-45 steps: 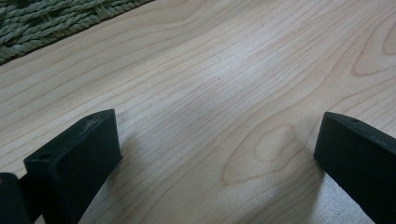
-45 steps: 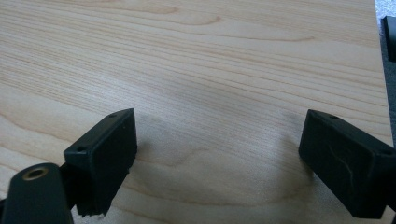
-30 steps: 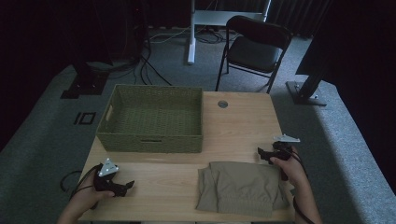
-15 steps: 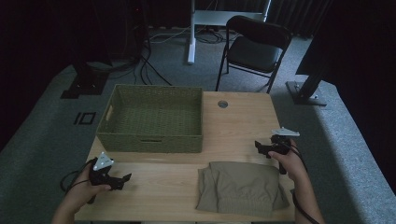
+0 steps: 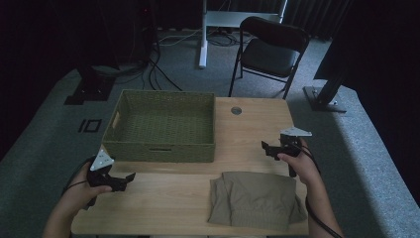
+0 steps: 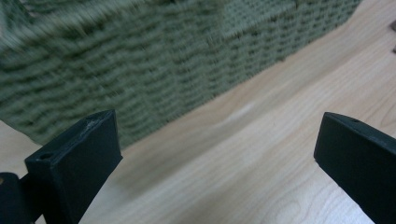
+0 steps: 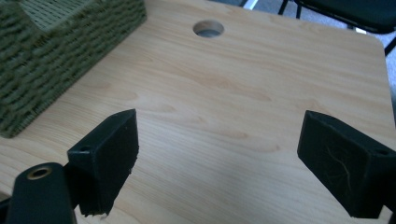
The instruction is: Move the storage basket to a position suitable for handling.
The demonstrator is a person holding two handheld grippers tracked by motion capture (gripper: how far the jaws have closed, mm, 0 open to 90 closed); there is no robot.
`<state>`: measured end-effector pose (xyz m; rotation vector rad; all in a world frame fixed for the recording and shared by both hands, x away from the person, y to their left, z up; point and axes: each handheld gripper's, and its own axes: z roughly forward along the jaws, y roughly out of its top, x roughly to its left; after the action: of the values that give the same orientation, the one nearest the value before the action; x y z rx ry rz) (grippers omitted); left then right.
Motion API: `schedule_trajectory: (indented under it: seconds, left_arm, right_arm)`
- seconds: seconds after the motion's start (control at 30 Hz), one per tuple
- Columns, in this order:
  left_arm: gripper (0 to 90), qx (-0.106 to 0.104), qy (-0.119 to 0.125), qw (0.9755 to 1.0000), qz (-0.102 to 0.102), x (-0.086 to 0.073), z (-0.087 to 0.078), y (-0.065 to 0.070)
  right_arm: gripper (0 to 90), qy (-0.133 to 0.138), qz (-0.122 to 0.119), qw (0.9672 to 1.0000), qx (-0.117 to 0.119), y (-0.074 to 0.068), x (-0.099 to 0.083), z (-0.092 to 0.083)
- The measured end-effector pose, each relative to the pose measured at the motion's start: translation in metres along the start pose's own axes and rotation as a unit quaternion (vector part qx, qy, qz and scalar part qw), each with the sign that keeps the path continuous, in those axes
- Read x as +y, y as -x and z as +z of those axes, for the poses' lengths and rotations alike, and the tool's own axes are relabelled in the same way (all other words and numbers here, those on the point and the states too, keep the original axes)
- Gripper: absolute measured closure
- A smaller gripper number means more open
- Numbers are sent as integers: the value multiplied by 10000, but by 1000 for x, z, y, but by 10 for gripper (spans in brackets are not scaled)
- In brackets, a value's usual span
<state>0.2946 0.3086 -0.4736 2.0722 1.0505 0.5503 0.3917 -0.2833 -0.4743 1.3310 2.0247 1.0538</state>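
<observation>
Although the folded cloth [image 5: 255, 198] lies flat on the near right part of the tabletop [image 5: 178, 203], it is not yet in the woven basket [image 5: 161, 126], which stands empty toward the far left. So the folding seems done, I judge, and the moving into the basket is what remains. Just beyond the cloth, the right hand-held gripper [image 5: 267, 148] hovers with its jaws wide apart and holds nothing. At the near left corner, the left hand-held gripper [image 5: 130, 177] is also spread open and empty, close in front of the basket wall. A round hole [image 5: 236, 110] sits in the tabletop beside the basket.
</observation>
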Motion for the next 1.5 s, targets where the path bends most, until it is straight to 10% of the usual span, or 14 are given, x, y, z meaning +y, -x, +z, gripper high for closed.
schedule_trajectory:
  seconds: [0.67,1.5]
  left_arm:
    - [12,300,634,9971,-299,50,-18,-38]
    - [19,903,608,9870,-1185,63,28,-100]
  right_arm:
    - [122,376,-286,9976,502,-56,41,8]
    - [134,472,-325,9943,898,-140,79,60]
